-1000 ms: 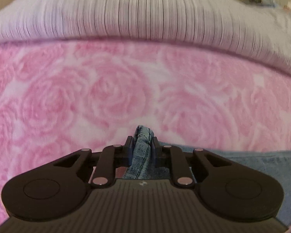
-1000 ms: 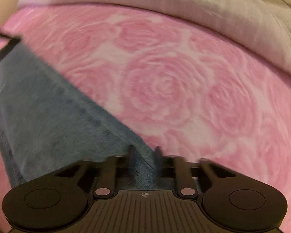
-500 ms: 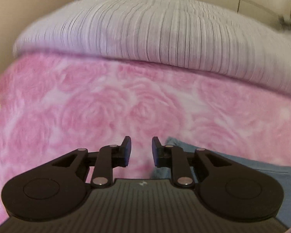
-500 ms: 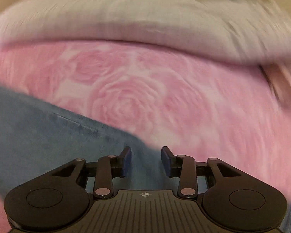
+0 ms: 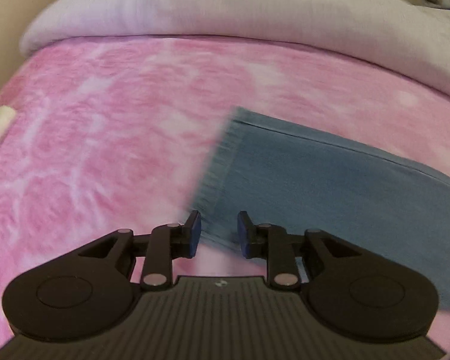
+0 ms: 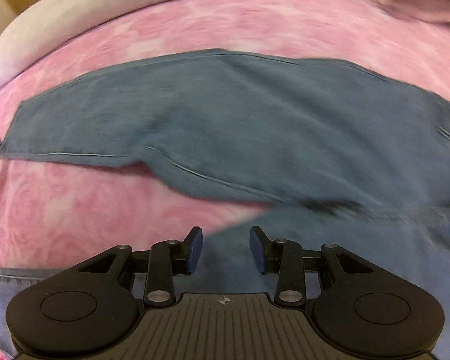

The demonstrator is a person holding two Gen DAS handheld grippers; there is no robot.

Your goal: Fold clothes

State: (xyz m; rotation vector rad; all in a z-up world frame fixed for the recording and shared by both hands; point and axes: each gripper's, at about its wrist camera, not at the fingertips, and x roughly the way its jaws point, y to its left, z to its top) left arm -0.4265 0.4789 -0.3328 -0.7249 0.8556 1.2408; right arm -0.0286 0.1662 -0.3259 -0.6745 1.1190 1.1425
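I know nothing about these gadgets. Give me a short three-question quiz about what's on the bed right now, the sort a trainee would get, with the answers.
1. True or false: the left gripper is clamped on the jeans.
2. Which describes the bed cover? A) plain white B) pink with a rose pattern C) green stripes
3. Fill in: at the far edge of the cover lies a pale, finely striped ____.

Key
1. False. Its jaws stand apart and nothing is pinched between them; the jeans' hem lies on the cover beyond its fingertips. The right gripper is open too.
2. B
3. Pillow
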